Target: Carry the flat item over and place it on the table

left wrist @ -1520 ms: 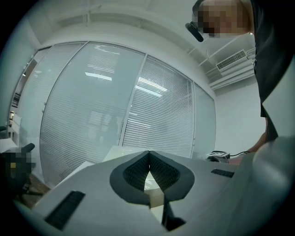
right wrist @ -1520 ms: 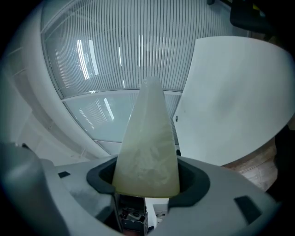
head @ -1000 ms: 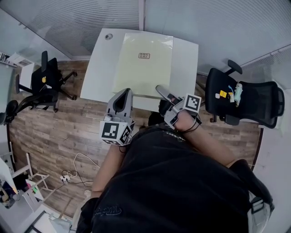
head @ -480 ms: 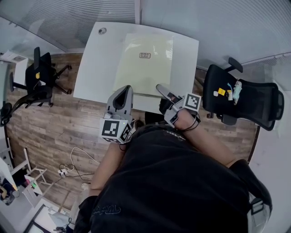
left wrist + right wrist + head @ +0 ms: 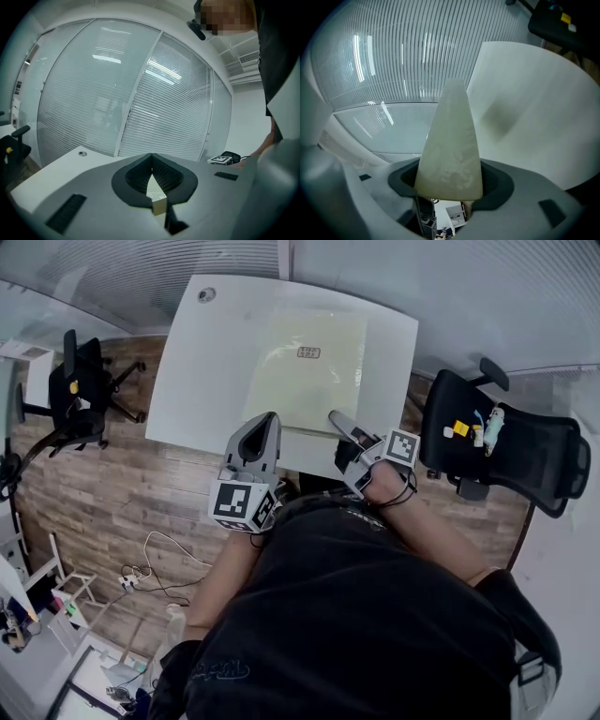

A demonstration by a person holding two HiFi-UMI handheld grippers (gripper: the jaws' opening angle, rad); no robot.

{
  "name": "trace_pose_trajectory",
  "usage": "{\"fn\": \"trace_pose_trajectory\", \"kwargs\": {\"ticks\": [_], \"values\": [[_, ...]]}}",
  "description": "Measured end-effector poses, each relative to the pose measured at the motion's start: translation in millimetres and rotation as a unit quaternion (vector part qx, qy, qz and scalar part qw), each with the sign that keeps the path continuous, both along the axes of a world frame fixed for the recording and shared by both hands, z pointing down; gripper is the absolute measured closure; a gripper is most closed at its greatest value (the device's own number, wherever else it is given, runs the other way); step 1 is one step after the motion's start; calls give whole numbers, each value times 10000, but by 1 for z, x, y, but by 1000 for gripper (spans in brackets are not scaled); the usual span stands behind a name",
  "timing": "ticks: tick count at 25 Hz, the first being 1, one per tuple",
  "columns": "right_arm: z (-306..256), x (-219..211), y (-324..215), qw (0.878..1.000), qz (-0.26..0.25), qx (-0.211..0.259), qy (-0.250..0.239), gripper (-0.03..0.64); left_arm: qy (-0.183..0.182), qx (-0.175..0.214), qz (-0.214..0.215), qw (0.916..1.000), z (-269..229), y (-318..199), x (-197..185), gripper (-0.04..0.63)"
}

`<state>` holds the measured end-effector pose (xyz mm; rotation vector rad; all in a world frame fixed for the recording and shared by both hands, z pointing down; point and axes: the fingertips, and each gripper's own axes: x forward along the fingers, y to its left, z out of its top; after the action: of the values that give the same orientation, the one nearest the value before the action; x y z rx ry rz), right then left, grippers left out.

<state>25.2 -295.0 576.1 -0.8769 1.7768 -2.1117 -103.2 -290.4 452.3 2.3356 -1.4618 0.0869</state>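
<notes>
Left jaws: the left gripper has its jaws closed on the near edge of the flat item; a pale sliver of it shows between the pads.
Right jaws: the right gripper is clamped on the same edge further along, and the sheet runs forward out of the jaws.
Where the item is: from the head view, the flat item is spread over the white bench, with both grippers at its near edge. Whether it rests on the top or hangs just above, I cannot tell.
Mark: a small label sits near its middle.
Stiffness: likely thin yet fairly stiff, as it stays flat when held from one side only.
Weight: probably light, but its long reach beyond the jaws will pull downward.
Surface: looks glossy, so it may slip.
Grip advice: keep two holds well apart on one edge and lower it level.
Surroundings: black chairs stand on either side of the bench.
</notes>
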Motion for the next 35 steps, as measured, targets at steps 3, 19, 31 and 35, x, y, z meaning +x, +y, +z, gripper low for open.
{"fn": "trace_pose_trajectory", "kwargs": {"ticks": [3, 19, 31, 35], "values": [[10, 2, -6, 9999, -106, -88, 84, 327, 4, -78, -46, 10000, 6, -5, 1, 581], [57, -5, -37, 9986, -427, -131, 270, 327, 84, -523, -9, 9986, 43, -30, 7, 581], [86, -1, -40, 9963, -669, 299, 453, 327, 98, -625, 86, 9980, 52, -34, 12, 581], [92, -1, -39, 9950, -747, 475, 455, 327, 80, -617, 84, 9980, 52, -35, 15, 581]]}}
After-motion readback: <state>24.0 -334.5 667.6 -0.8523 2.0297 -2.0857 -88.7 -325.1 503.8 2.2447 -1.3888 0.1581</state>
